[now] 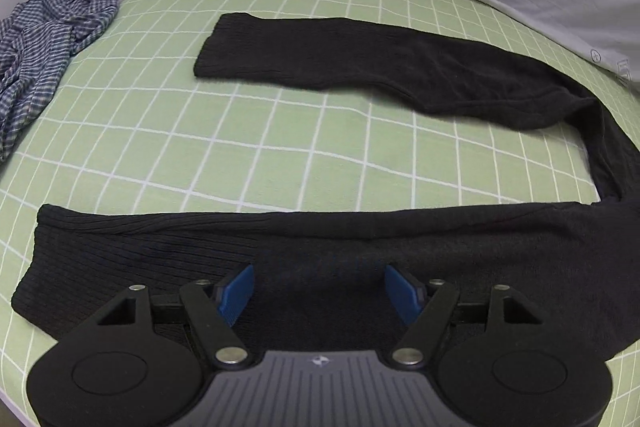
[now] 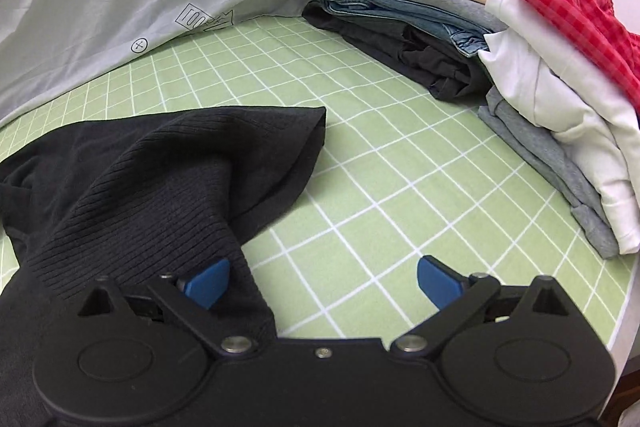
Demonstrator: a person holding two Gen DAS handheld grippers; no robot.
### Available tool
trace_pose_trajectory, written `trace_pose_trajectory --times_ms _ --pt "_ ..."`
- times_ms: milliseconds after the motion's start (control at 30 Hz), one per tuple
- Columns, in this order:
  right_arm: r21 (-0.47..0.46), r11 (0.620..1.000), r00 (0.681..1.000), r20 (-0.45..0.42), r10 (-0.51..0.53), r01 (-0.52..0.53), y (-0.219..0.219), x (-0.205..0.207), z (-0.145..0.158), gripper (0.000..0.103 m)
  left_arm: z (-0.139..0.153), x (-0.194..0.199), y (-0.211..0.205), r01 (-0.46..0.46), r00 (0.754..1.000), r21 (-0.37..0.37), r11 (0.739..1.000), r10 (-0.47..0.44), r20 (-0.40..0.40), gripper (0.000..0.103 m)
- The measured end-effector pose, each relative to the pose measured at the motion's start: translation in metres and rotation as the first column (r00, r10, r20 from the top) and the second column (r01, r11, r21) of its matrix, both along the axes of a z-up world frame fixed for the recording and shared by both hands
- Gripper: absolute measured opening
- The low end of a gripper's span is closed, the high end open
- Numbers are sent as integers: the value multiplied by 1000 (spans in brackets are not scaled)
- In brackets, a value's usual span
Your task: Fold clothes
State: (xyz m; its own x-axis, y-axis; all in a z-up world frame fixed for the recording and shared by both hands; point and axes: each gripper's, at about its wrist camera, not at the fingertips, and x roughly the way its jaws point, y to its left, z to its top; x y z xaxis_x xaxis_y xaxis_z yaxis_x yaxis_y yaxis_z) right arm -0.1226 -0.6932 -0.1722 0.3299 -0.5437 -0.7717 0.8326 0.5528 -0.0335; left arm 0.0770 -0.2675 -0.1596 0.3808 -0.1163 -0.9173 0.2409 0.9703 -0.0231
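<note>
Both grippers agape over black sweater (image 1: 360, 247)

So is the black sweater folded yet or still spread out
Mostly spread out. The black sweater lies flat on the green checked sheet, one sleeve stretched out sideways; only one corner is bunched up.

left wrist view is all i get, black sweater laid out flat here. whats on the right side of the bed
Observer: A stack of folded clothes sits at the far right, jeans in the middle of it.
Operator: anything beside that stack
Observer: A second pile, with a red checked garment on top of a white one.
Operator: right jaws holding anything
Observer: No. The right gripper is open, with the black sweater bunched over its left finger.
</note>
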Motion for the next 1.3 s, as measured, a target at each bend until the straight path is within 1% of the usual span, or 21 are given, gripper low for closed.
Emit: trace_pose_trajectory --times_ms 33,67,100,133,200,233,267,300,333,367,400,500,600,767,933,1033,1067,1100,1133,1200,1300 --pt "16 1000 1000 13 4 -4 -3 1 -2 93 -4 1 -8 20 1000 17 1000 -20 -9 73" --pt "33 999 1000 29 9 -10 -7 2 -4 88 -8 1 -16 42 999 39 998 -41 -15 75" --pt "49 999 999 45 13 -15 -10 2 -6 83 -10 1 -22 65 998 65 996 -64 -11 77" --pt "65 998 998 61 17 -21 -14 3 -8 80 -10 1 -27 85 996 77 993 -85 -3 79" --pt "85 996 996 90 24 -31 -18 6 -13 71 -12 3 -32 107 994 81 991 -107 -4 79" --pt "88 995 994 104 28 -37 -18 7 -15 70 -13 4 -34 110 994 79 991 -109 -9 80" --pt "86 995 992 118 34 -44 -18 8 -14 66 -13 5 -34 108 994 78 991 -107 -14 81" --pt "83 995 990 133 40 -51 -18 9 -13 57 -13 6 -34 107 994 77 991 -106 -18 82" --pt "81 995 988 148 46 -58 -18 10 -12 51 -14 7 -34 107 994 77 991 -106 -22 82" --pt "75 996 986 163 43 -56 -18 10 -11 41 -14 7 -34 107 994 78 991 -106 -25 83" --pt "67 997 984 175 27 -39 -18 9 -8 35 -14 7 -34 107 994 80 991 -105 -26 83" --pt "60 998 982 190 -17 6 -25 5 -4 33 -15 7 -33 98 995 80 992 -96 -28 87" --pt "76 997 984 179 1 -14 -34 10 -6 32 -17 9 -29 80 996 70 994 -77 -41 91" --pt "93 992 984 165 71 -88 -34 31 -6 32 -19 11 -29 73 996 76 994 -69 -49 95" --pt "97 991 989 125 83 -96 -33 45 -10 32 -20 11 -27 63 997 75 995 -59 -57 98" --pt "114 988 986 144 83 -100 -36 43 -13 31 -20 10 -27 62 997 75 995 -57 -58 99" --pt "115 987 984 152 97 -115 -37 42 -13 22 -20 10 -27 60 997 74 995 -56 -58 100" --pt "112 985 982 151 111 -129 -36 41 -14 11 -20 10 -27 59 997 73 996 -54 -58 100" --pt "101 986 983 137 121 -135 -35 42 -14 5 -20 10 -27 57 997 72 996 -53 -58 100" --pt "71 986 982 118 145 -154 -32 40 -11 4 -20 11 -26 57 997 67 996 -53 -59 101" --pt "17 988 984 96 149 -151 -32 36 -4 3 -20 11 -25 56 997 64 996 -52 -59 102"
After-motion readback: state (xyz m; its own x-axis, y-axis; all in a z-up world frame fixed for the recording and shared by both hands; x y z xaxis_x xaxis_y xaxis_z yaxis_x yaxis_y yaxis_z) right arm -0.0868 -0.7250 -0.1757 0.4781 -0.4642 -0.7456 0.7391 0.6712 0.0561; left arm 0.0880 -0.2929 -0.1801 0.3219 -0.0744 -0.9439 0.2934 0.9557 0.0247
